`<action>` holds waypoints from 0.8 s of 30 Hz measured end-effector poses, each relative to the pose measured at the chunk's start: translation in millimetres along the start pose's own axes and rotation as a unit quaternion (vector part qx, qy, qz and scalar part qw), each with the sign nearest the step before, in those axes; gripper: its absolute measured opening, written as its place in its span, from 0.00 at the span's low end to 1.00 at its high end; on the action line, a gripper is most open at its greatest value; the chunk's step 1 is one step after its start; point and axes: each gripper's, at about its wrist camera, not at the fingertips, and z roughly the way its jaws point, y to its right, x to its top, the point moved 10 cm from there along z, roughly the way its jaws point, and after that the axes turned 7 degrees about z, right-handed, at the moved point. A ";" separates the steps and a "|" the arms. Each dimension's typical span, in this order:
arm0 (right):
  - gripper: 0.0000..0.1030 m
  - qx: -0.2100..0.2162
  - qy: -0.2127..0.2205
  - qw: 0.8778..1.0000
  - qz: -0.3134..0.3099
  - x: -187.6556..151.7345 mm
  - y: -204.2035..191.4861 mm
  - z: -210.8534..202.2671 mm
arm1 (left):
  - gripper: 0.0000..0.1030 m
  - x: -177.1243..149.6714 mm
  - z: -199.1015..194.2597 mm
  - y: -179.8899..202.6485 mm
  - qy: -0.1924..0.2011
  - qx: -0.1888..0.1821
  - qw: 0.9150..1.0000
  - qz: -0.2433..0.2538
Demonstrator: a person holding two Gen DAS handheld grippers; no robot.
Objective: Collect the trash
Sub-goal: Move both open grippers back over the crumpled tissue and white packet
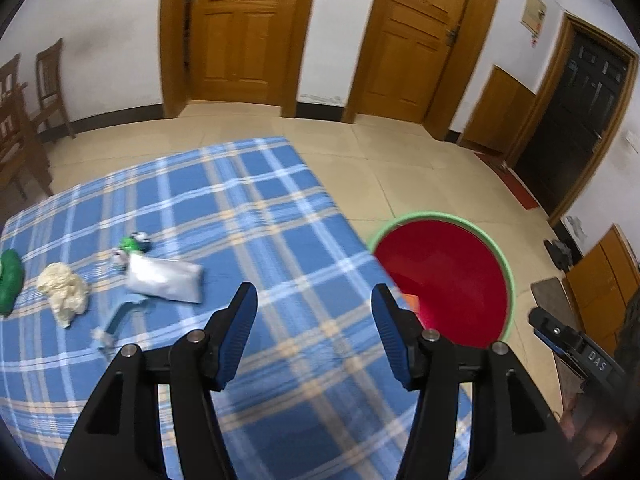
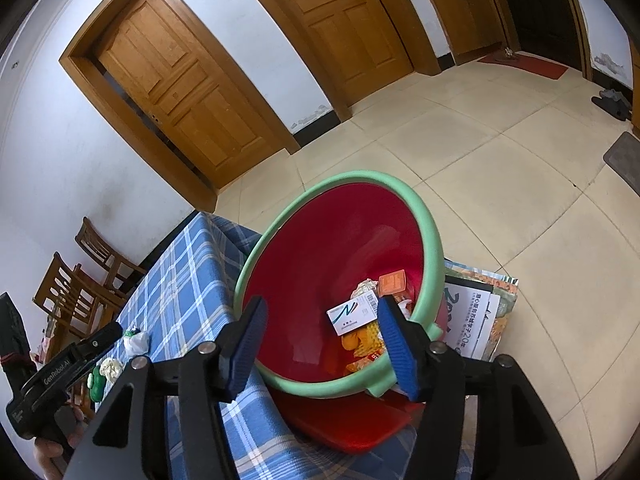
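Counts, both wrist views:

- 1 red bin with green rim (image 2: pixel 426 216), beside the table.
- In the bin: 1 white card box (image 2: pixel 352 314), 1 orange packet (image 2: pixel 393 282); more wrappers under them, too jumbled to count.
- 1 blue plaid tablecloth (image 1: pixel 248 208).
- On the cloth: 1 silver pouch (image 1: pixel 164 278), 1 crumpled cream tissue (image 1: pixel 64 290), 1 blue toothbrush (image 1: pixel 116 320), 1 green crumpled piece (image 1: pixel 9 280) at the edge, 1 small green-and-white wrapper (image 1: pixel 134 243).
- 2 light wooden doors (image 1: pixel 240 28), 1 dark door (image 1: pixel 580 120).
- 2 wooden chairs (image 2: pixel 100 256).
- 2 floor mats: 1 red (image 2: pixel 532 65), 1 grey (image 2: pixel 624 158).
- 1 stack of printed paper (image 2: pixel 478 320) by the bin.
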 end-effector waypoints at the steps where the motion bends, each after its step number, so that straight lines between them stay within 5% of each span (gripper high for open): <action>1: 0.59 -0.001 0.000 1.000 -0.002 -1.1 -1.9 0.2 | 0.58 0.0 -0.9 -6.0 0.001 0.003 1.000 -0.004; 24: 0.64 -0.009 -0.019 0.999 -0.050 -23.7 -50.6 7.2 | 0.58 -27.6 -23.9 -165.1 0.004 0.104 0.989 -0.104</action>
